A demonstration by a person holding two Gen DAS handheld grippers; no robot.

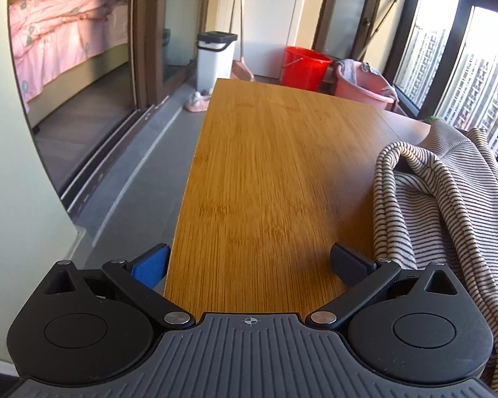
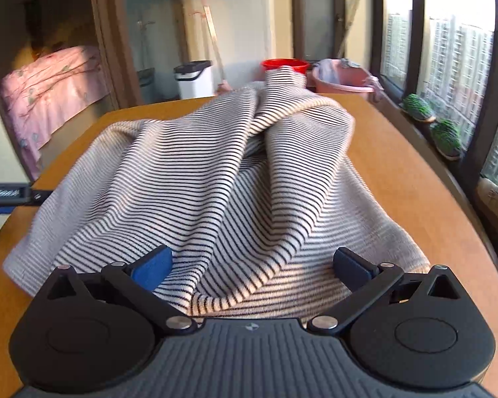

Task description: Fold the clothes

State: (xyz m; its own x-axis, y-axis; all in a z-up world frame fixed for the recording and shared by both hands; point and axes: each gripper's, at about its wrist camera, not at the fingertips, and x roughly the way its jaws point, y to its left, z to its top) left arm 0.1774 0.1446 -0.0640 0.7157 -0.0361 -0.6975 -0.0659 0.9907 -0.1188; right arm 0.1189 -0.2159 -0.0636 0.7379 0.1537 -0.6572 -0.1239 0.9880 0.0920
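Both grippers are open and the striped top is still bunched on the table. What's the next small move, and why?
Probably ease the right gripper down and close on the near hem of the striped top. That hem lies right between its open fingers, while the left gripper faces bare table with the top off to its right. Gripping the edge lets you start spreading it flat.

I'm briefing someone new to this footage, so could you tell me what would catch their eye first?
The striped garment stands out first, lying crumpled in a heap across the wooden table. Both the left tool and the right tool are open and hold nothing. Beyond the table's far end, a red bucket stands on the floor.
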